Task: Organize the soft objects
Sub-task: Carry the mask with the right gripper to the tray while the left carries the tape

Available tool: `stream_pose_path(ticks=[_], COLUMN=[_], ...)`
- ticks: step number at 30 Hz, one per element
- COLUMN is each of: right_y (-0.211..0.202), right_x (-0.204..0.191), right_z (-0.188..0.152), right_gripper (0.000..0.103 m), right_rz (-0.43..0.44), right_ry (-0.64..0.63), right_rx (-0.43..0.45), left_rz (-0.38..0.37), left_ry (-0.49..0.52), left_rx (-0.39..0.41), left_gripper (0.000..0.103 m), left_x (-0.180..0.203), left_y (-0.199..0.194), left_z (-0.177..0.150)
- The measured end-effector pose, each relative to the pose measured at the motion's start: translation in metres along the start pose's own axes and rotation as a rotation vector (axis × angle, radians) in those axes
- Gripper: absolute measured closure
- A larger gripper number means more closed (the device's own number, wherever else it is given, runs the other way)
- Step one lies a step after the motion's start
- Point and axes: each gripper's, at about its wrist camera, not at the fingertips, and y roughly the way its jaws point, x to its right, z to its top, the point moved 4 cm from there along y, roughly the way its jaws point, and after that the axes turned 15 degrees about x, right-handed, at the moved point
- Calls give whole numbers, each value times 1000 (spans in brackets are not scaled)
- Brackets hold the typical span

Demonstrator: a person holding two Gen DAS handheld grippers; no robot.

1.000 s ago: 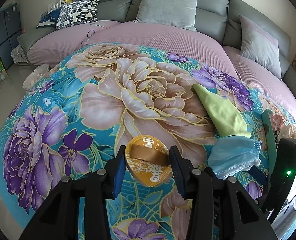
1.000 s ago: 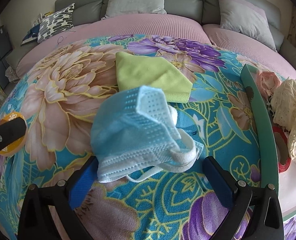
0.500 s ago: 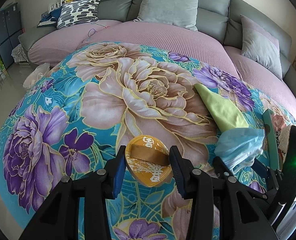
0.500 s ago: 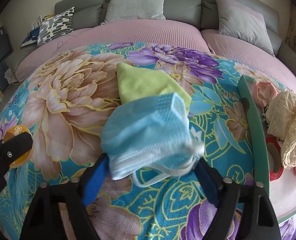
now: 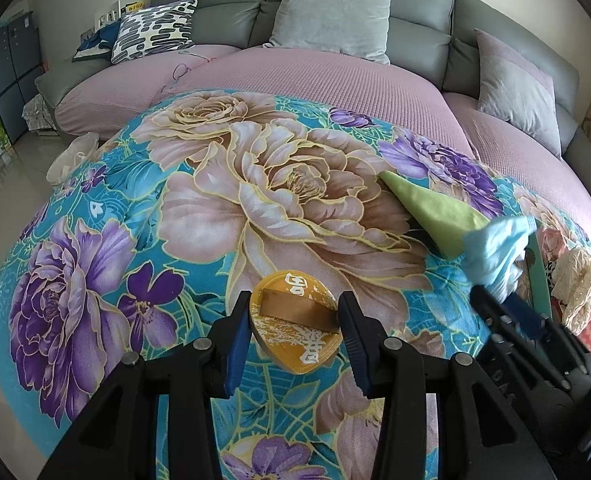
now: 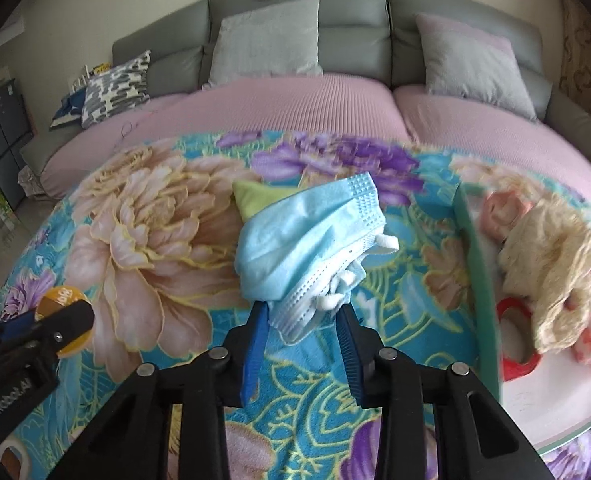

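Blue mask sits bunched between the closing right gripper jaws, beside the tray; left gripper clenches the orange pouch.

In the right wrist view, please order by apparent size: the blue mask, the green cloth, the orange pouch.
1. blue mask, largest, though it hangs close to the camera in the right gripper
2. green cloth, mostly hidden behind the mask
3. orange pouch, partly hidden by the left gripper

The last two are unsure.
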Motion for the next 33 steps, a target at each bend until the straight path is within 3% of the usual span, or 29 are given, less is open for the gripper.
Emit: stream_pose_path(ticks=[7,14,25,33], right_y=[-16,-16,-44,-84], right_x=[8,19,38,79], right_z=[12,11,30,52], right_gripper=[68,82,88,88], right_rz=[6,18,27,-66], right_ry=[3,34,82,107], right_rx=[55,43,126,211], left_rz=[-3,-6,-14,-93], left_ry=[18,44,71,107], left_rx=[14,17,46,93], left_gripper=[58,58,58,58], left_x=[9,19,32,66], left_y=[-5,-7,-16,-33], left_z=[3,4,9,14])
